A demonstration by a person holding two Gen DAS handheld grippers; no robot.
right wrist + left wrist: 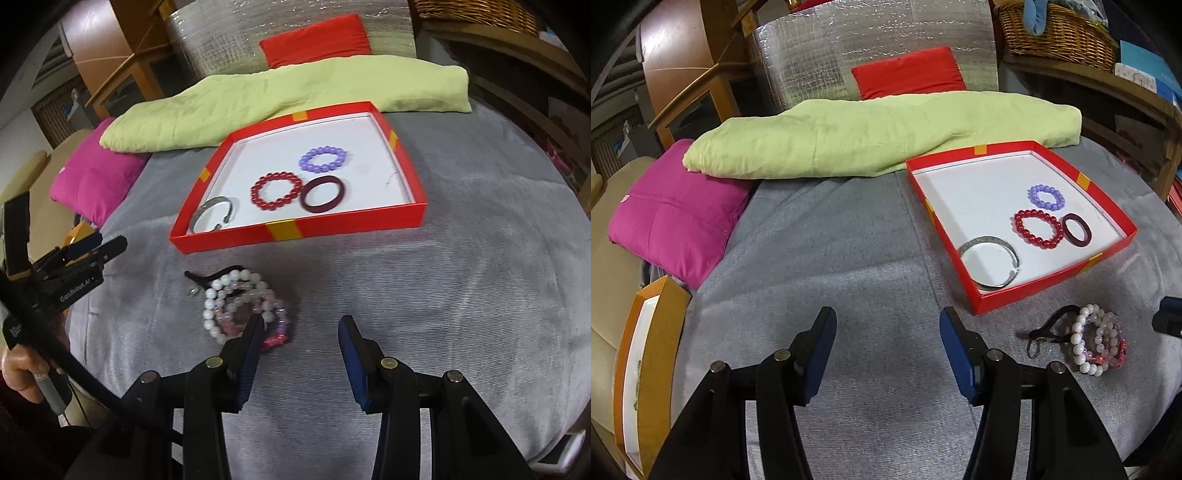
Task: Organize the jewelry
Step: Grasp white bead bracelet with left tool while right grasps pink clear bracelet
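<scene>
A red box (pixel 1049 277) (pixel 351 225) with a white floor lies on the grey cloth. In it are a silver bangle (pixel 991 260) (pixel 212 214), a red bead bracelet (pixel 1038 229) (pixel 275 192), a purple bead bracelet (pixel 1047 197) (pixel 323 158) and a dark maroon ring (pixel 1076 229) (pixel 325 194). A pile of white and pink bead bracelets (pixel 1099 339) (pixel 243 306) with a black cord (pixel 1049 328) lies in front of the box. My left gripper (pixel 888 325) is open and empty over the cloth. My right gripper (pixel 301 328) is open and empty, its left finger just beside the pile.
A folded green cloth (pixel 879 136) (pixel 280 99) lies behind the box, a magenta cushion (pixel 672 221) (pixel 92 173) at left and a red cushion (pixel 908 72) at the back. An orange-framed box (pixel 642 369) sits at the left edge. A wicker basket (pixel 1056 33) stands back right.
</scene>
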